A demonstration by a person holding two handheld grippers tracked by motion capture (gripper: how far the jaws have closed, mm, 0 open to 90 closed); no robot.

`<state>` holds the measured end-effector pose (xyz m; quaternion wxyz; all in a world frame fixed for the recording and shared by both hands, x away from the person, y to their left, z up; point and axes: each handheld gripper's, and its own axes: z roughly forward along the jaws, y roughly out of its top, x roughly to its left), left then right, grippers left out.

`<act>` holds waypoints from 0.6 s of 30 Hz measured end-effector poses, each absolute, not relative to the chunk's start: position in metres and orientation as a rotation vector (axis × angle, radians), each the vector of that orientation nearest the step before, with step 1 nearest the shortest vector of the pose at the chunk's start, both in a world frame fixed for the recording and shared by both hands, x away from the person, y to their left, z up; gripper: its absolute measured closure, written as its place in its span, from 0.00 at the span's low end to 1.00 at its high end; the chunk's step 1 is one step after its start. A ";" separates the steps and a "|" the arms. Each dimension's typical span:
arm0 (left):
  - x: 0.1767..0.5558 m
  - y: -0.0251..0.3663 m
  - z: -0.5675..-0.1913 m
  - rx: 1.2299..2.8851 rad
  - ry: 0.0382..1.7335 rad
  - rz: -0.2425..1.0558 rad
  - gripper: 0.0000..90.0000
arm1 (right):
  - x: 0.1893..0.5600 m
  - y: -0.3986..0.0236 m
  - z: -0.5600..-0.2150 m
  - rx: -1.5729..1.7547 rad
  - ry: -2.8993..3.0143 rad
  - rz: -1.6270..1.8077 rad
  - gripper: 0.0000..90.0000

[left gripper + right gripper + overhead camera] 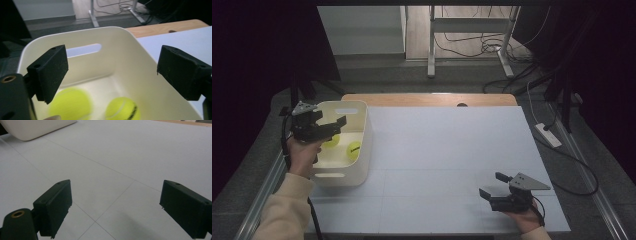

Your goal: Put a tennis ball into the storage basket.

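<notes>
Our left tool [328,127] hangs released, jaws spread wide with nothing between them, just over the rim of the cream bin [362,145] at the counter's [447,150] nine o'clock edge. Below its jaws, toward six o'clock in the left gripper view, lie two yellow tennis balls [122,108] on the bin's floor; the left-hand one [70,103] is blurred, so we cannot tell whether it rolls. Being round, they offer no long axis to line up with. We judge the left hand far nearer, and any grasp would mean going straight down. Our right tool [492,187] sits released too, holding nothing, low above bare counter at five o'clock, well apart from the bin.
</notes>
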<state>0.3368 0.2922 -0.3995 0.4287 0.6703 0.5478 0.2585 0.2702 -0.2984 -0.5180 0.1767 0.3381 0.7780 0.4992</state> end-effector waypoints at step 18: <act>0.309 0.264 -0.397 1.711 1.155 0.570 0.11 | 0.270 -0.299 -0.517 0.955 2.199 1.415 0.12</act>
